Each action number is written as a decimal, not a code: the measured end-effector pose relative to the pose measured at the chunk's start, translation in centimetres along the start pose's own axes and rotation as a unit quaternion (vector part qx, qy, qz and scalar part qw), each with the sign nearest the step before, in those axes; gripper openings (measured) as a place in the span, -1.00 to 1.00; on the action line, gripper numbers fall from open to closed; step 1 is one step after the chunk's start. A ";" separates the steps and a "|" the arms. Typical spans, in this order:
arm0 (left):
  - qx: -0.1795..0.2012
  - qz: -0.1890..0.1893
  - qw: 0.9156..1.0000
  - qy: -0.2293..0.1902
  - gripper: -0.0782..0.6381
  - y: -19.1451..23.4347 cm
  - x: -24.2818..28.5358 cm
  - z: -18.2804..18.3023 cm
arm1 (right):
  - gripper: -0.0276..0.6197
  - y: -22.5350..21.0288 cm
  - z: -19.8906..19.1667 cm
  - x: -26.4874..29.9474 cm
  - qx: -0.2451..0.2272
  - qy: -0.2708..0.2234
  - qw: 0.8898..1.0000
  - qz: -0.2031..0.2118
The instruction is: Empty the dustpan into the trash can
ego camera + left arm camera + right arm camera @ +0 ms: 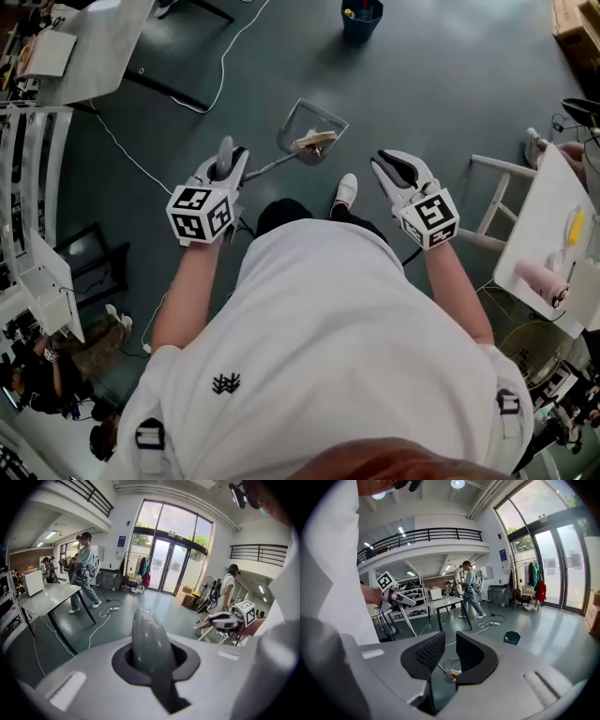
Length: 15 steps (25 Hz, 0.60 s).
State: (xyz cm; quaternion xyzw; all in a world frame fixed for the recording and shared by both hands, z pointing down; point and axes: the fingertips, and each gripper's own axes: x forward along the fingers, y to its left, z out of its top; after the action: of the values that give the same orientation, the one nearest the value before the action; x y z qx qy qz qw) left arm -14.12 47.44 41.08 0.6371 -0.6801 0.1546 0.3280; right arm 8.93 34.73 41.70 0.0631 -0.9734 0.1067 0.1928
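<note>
Carrying step: left gripper [232,161] clenched on the long grey handle [147,639] of the loaded clear plastic dustpan [314,131], well short of the dark blue trash can [361,19], right gripper [394,167] released and empty, next likely reach the can and tip.

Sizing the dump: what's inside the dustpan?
A small heap of tan scraps sits against one side of the dustpan; the rest looks bare. Anything under the heap is covered.

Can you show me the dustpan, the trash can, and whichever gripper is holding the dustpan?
dustpan [305,120]: head view, on the bare inside of its pan.
trash can [361,30]: head view, on its dark blue wall.
left gripper [229,164]: head view, between its fingertips, which are shut on the dustpan's handle.
</note>
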 end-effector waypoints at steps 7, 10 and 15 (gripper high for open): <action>-0.033 0.009 0.999 -0.037 -0.55 2.1 5.7 7.9 | -0.75 -7.2 0.5 1.8 0.027 0.001 1.000 -0.007; -0.029 -0.002 0.999 -0.045 -0.55 3.0 8.0 10.8 | -0.75 -9.0 1.5 3.1 0.027 0.001 1.000 -0.013; -0.016 -0.022 0.998 -0.053 -0.55 5.3 12.7 15.4 | -0.73 -12.4 3.8 5.9 0.031 0.007 0.999 -0.040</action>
State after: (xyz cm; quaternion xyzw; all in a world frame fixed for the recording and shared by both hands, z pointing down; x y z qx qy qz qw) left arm -22.79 28.74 39.01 0.6540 -0.6846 0.1029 0.3049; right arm 4.18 21.31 42.87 0.1070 -0.9650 0.1293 0.2016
